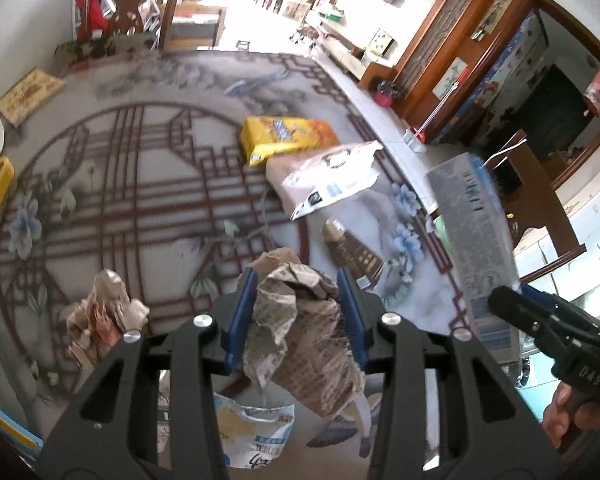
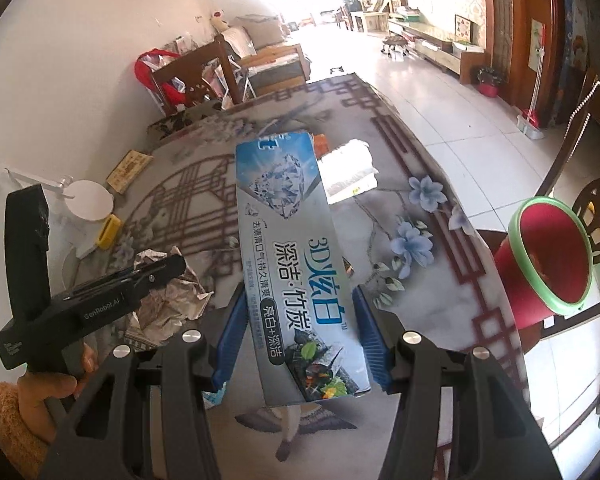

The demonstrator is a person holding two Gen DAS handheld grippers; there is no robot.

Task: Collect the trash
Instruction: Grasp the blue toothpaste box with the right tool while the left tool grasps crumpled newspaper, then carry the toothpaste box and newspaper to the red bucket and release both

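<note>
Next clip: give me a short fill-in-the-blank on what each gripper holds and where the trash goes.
The left gripper is shut on a crumpled ____.
The right gripper clamps a long toothpaste ____.
The bin with the green rim is ____ inside.
The snack packet lying on the table is ____.

Missing words: paper; box; red; yellow

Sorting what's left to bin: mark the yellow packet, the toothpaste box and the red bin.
yellow packet point(image 1: 286, 136), left wrist view, middle of its top face.
toothpaste box point(image 2: 296, 256), right wrist view, centre of its printed front.
red bin point(image 2: 520, 280), right wrist view, outer red wall.
</note>
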